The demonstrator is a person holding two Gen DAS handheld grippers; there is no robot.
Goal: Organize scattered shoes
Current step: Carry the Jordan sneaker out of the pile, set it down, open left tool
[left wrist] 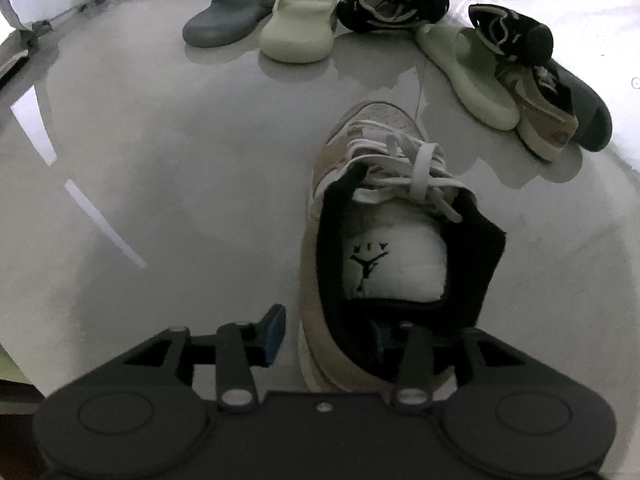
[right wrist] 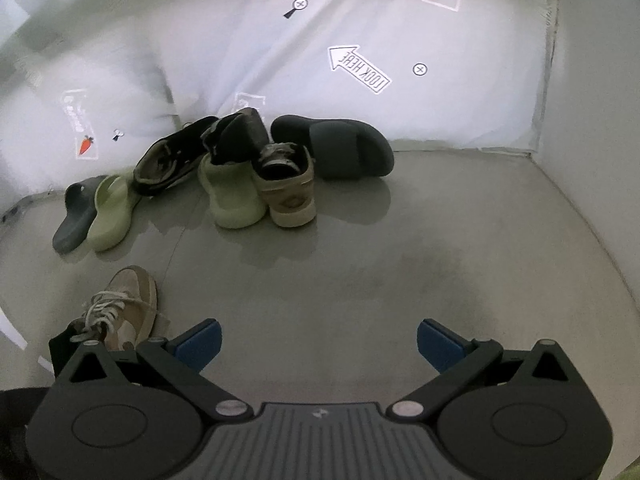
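Observation:
A beige lace-up sneaker (left wrist: pixel 360 208) stands on the grey floor, toe pointing away. My left gripper (left wrist: pixel 326 336) is open and straddles the left wall of its heel, one pad (left wrist: pixel 274 334) outside and apart from the shoe, the other inside the collar and mostly hidden. The same sneaker (right wrist: pixel 124 308) sits low left in the right wrist view. My right gripper (right wrist: pixel 318 344) hangs wide open over bare floor, holding nothing. Against the backdrop lie a dark grey slide (left wrist: pixel 230 10), a pale green slide (left wrist: pixel 298 24) and a black sneaker (left wrist: pixel 392 2).
At right a heap holds a second green slide (right wrist: pixel 232 192), a black sneaker (right wrist: pixel 236 128) on top, the other beige sneaker (right wrist: pixel 288 188) and a dark grey slide (right wrist: pixel 340 146). A white printed sheet (right wrist: pixel 360 68) backs the glossy floor (right wrist: pixel 380 272).

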